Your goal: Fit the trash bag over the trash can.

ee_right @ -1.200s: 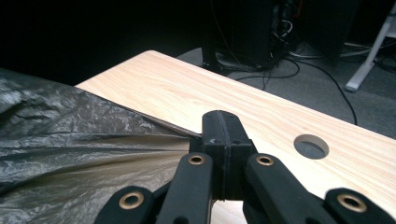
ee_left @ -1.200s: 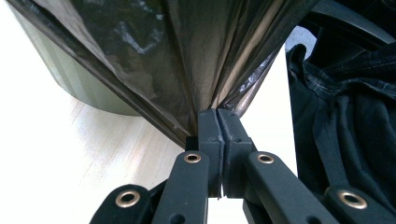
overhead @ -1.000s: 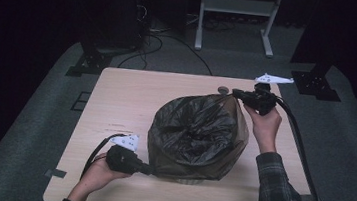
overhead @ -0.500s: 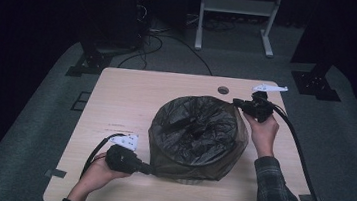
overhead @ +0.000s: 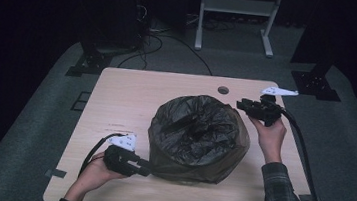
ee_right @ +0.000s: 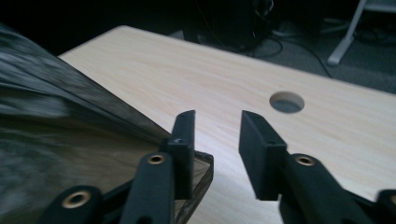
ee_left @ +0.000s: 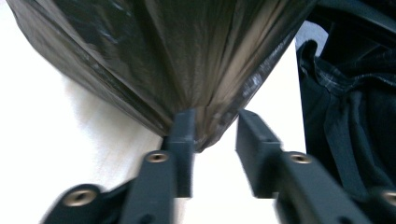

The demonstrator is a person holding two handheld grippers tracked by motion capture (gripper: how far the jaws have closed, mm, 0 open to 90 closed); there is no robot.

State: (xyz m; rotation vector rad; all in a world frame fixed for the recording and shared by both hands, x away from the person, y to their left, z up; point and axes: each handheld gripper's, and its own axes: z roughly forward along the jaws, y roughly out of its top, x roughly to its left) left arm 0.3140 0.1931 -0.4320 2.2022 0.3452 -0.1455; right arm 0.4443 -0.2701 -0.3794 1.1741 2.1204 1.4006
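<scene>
The left gripper point(overhead: 145, 168) lies low near the table's front edge, its jaws pointing at the base of a black bag point(overhead: 198, 135). The jaws have just been opening and now stand partly apart. In the left gripper view a gathered corner of the bag point(ee_left: 187, 70) sits between them, touching the left jaw and clear of the other, so nothing is clamped.

The right gripper point(overhead: 242, 105) hovers at the bag's far right side, held in the person's right hand point(overhead: 269, 135). Its jaws have also just been opening and stand partly apart with only bare table point(ee_right: 233, 79) between them; a flap of bag point(ee_right: 70, 140) lies just beside the left jaw.

The bag rests mid-table, bulging and crumpled. A round hole point(overhead: 223, 90) lies beyond it in the tabletop point(overhead: 127, 95).
</scene>
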